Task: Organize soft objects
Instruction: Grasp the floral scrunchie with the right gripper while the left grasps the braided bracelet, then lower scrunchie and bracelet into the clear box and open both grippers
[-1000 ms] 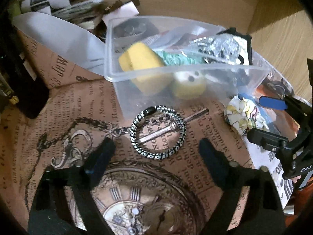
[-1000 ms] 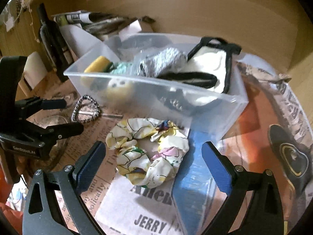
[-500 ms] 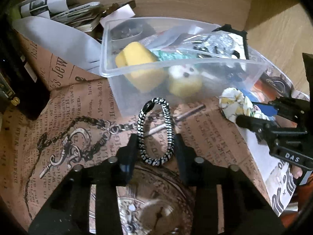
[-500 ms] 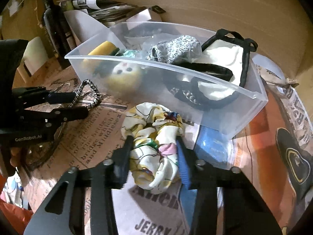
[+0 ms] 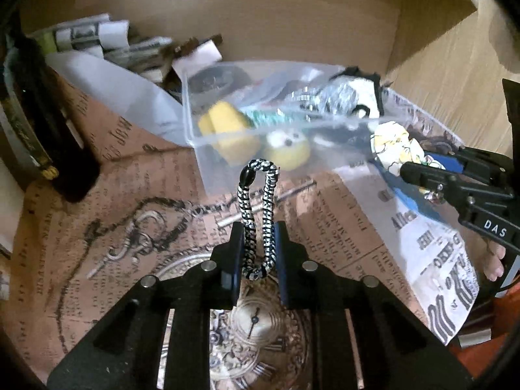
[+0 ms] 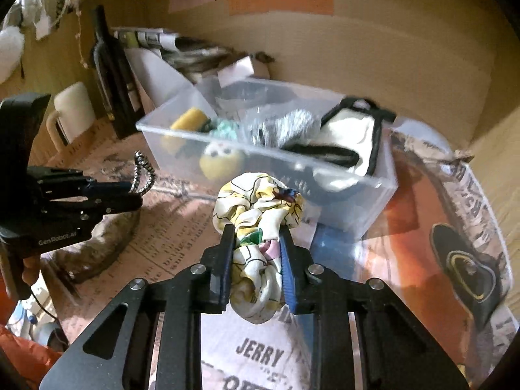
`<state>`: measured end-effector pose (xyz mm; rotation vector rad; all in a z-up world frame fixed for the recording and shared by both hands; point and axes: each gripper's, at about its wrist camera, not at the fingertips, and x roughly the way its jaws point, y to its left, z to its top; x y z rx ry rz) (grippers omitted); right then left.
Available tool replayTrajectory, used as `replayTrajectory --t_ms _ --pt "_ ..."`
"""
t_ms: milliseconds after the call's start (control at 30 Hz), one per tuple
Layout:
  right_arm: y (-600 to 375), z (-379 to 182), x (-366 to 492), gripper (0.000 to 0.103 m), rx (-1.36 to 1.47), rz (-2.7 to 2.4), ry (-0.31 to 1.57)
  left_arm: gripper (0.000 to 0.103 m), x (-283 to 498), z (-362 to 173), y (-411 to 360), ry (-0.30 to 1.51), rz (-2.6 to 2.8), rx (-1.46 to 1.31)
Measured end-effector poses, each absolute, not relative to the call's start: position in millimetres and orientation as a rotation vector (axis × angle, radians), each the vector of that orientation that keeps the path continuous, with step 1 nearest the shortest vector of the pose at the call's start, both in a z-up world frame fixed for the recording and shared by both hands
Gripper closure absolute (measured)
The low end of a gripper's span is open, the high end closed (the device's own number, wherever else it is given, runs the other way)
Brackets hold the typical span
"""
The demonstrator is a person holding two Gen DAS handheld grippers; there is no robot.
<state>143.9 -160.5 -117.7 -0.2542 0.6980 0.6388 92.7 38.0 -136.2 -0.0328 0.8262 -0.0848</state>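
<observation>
My left gripper (image 5: 257, 230) is shut on a black-and-white braided hair tie (image 5: 258, 201), squeezed into a narrow loop and lifted off the paper; it also shows in the right wrist view (image 6: 142, 175). My right gripper (image 6: 256, 234) is shut on a floral cream scrunchie (image 6: 260, 204), held above the table; the scrunchie also shows in the left wrist view (image 5: 395, 146). A clear plastic bin (image 6: 357, 178) stands just beyond both grippers. It holds a yellow sponge (image 5: 224, 120), a yellow plush (image 6: 221, 161), a grey knit item (image 6: 286, 126) and a white pouch with black trim (image 6: 351, 130).
Printed newspaper-style paper (image 5: 162, 201) covers the table. A dark bottle (image 6: 112, 65) and a cream mug (image 6: 70, 110) stand at the left. Rolled papers (image 5: 84, 34) lie behind the bin. A cardboard wall (image 6: 357, 42) closes the back. A blue card (image 6: 331, 247) lies by the bin.
Both grippers closed fully on their items and lifted them off the paper toward the bin. The hair tie is squeezed narrower than before.
</observation>
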Motion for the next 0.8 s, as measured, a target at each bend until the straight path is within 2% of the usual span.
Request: replayTrajectory --t_ms 467,800 --pt "-166 -62 164 0.08 -0.171 0.582 0.512 0.085 123 -69 40 0.653 -0.08 -0.043" --pt "-165 -57 205 0.08 -0.136 0.511 0.5 0.084 165 -64 31 0.648 -0.103 -0.036"
